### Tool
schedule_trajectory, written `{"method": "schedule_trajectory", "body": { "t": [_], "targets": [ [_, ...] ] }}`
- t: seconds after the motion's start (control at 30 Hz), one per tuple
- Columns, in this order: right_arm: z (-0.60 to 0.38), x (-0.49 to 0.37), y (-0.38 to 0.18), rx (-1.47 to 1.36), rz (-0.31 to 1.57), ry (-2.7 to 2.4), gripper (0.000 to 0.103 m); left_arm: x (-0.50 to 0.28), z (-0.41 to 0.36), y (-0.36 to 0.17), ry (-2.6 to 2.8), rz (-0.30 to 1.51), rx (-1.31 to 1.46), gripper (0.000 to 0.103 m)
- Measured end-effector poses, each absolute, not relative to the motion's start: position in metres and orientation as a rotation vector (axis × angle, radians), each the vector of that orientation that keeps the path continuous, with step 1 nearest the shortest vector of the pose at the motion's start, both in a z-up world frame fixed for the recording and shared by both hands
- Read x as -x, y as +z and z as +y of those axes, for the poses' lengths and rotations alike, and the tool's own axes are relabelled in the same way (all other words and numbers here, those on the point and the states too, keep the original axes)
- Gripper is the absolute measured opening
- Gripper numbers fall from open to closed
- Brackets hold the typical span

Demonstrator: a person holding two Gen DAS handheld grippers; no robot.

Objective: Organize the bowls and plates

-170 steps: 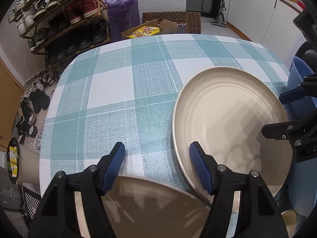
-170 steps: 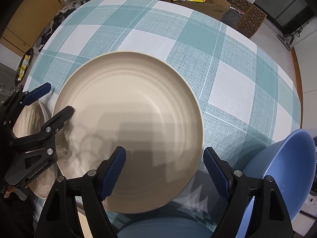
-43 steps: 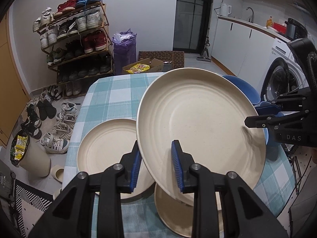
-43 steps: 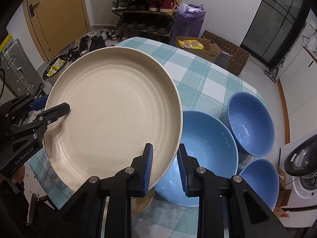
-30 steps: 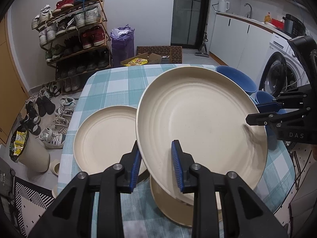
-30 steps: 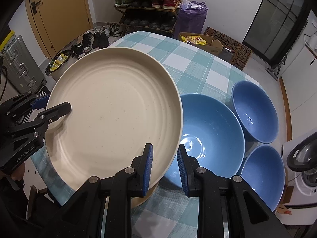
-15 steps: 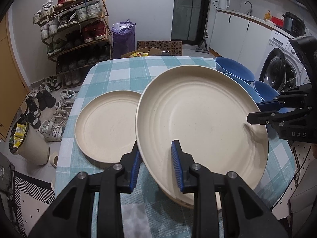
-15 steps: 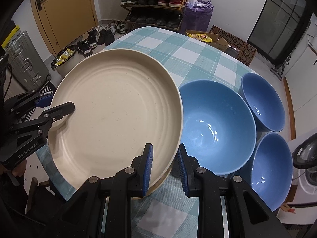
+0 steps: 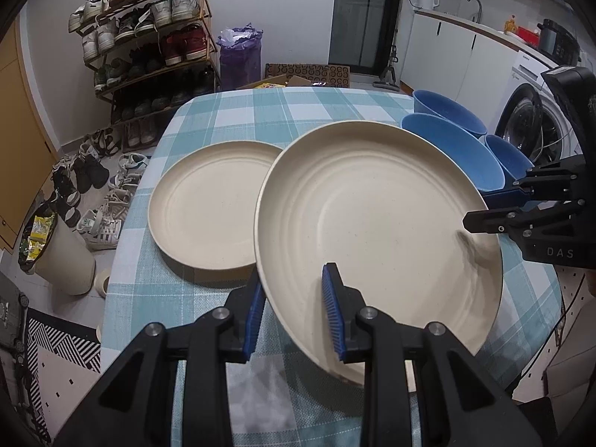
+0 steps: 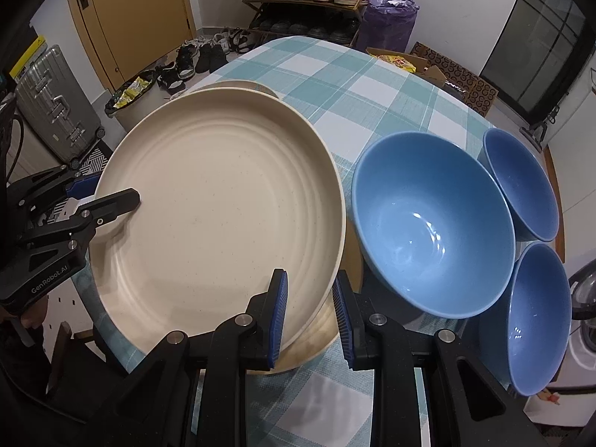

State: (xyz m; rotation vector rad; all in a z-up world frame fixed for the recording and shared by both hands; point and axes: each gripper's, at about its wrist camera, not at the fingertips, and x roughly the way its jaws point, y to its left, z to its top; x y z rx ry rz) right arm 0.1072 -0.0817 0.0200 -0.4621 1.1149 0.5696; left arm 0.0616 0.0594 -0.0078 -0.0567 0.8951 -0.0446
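A teal-checked table bears a cream plate and three blue bowls.

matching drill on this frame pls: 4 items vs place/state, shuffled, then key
Items
1. big cream plate
2. second cream plate
3. largest blue bowl
4. plate underneath

Place/state
A. lying flat on the tablecloth, untouched
B. mostly hidden under the held plate
C. gripped at opposite rims by left tool and right tool
D. standing empty beside two smaller blue bowls

Pairs: 1-C, 2-A, 3-D, 4-B
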Motion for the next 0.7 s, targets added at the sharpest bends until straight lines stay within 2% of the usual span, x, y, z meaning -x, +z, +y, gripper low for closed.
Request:
{"method": "schedule_trajectory", "body": {
  "t": [0.7],
  "targets": [
    [-0.093,-0.119,-0.023,0.471,1.179,0.521,0.025,-0.073,0.04,-0.038,-0.082,0.965,0.036,0.028]
  ]
}}
